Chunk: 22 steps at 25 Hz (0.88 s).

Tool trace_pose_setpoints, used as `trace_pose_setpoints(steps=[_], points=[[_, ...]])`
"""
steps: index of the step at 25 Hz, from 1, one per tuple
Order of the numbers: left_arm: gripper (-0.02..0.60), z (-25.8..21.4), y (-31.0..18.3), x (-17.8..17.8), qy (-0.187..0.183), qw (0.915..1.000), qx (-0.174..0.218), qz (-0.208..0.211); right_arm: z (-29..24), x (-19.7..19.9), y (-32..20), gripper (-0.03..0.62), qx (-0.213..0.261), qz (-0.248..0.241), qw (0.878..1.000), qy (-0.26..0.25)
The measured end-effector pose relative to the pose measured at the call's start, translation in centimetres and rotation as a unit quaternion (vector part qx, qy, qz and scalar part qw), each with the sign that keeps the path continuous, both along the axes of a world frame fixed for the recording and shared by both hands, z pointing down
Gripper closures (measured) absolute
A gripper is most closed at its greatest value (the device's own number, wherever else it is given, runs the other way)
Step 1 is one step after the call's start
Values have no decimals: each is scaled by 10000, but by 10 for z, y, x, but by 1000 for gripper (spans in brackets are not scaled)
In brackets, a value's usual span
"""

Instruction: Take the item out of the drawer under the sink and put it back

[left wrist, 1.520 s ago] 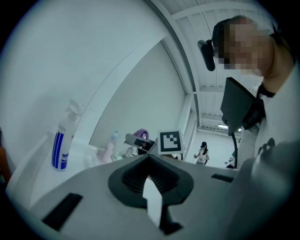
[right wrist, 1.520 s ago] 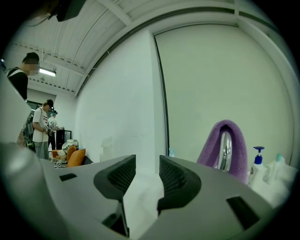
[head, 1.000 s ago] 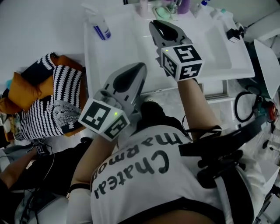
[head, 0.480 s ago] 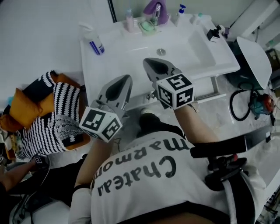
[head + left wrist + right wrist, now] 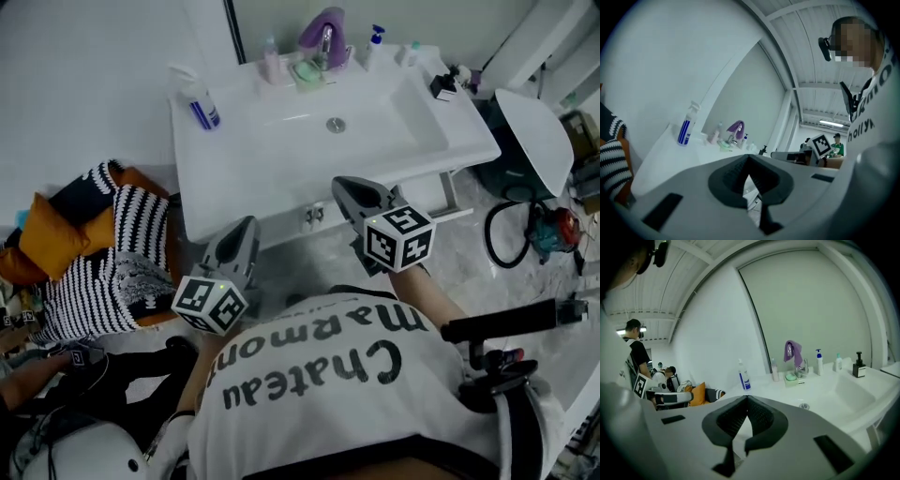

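**Both tongs closed and empty before the washbasin**

The left tongs (image 5: pixel 246 228) and the right tongs (image 5: pixel 346 184) are each pinched together at the tips with nothing between the pads. Both gripper views show this plainly. They point at the front edge of a white washbasin (image 5: pixel 234 178), the left tongs lower and nearer the person. Below that edge is a white drawer front (image 5: pixel 281 223) with a small metal fitting. I cannot tell whether it is open, and the item itself shows in no view.

On the basin's back ledge stand:
- a spray bottle (image 5: pixel 199 97) with a blue label too small to read
- a tap draped with a purple cloth (image 5: pixel 322 26)
- a green soap dish (image 5: pixel 307 71)
- a blue-topped pump bottle (image 5: pixel 375 43)
- a black dispenser (image 5: pixel 442 86)

The drain (image 5: pixel 336 124) sits mid-bowl. The floor (image 5: pixel 469 248) is pale and marbled. Left of the basin lie a black-and-white striped cushion (image 5: pixel 108 262) and an orange cushion (image 5: pixel 42 230). To the right are a black hose (image 5: pixel 497 239) and a red machine (image 5: pixel 555 228).

The person's white shirt (image 5: pixel 319 375) reads "Chateau Marmon", with the last letters out of sight.

Only the gripper views show the ribbed ceiling and its strip light (image 5: pixel 832 123). They also show other people farther back in the room, one of them in green (image 5: pixel 837 146).
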<state>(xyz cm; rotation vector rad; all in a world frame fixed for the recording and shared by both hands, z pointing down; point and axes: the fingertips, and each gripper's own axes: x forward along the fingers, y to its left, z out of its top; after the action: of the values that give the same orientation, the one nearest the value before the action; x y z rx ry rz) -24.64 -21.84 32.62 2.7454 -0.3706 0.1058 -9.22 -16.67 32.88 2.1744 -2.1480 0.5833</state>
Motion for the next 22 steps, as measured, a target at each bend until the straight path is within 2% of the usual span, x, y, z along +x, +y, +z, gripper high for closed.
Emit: trace_pose_setpoints(steps=[3,12,18,22], points=[[574,3,6,0,-63,9999,34,-122,-2,8,8,582,58,-58,9999,114],[574,2,34,7,54,9991,134,-404,4,25,34,583,69,-283,9993,217],[574,15,38,6,107,9986,200,-472,21,27,43,583,118,-284,9994,175],[574,26,34,4,175,9985,236,-463,32,21,42,583,131,-328,9988,339]])
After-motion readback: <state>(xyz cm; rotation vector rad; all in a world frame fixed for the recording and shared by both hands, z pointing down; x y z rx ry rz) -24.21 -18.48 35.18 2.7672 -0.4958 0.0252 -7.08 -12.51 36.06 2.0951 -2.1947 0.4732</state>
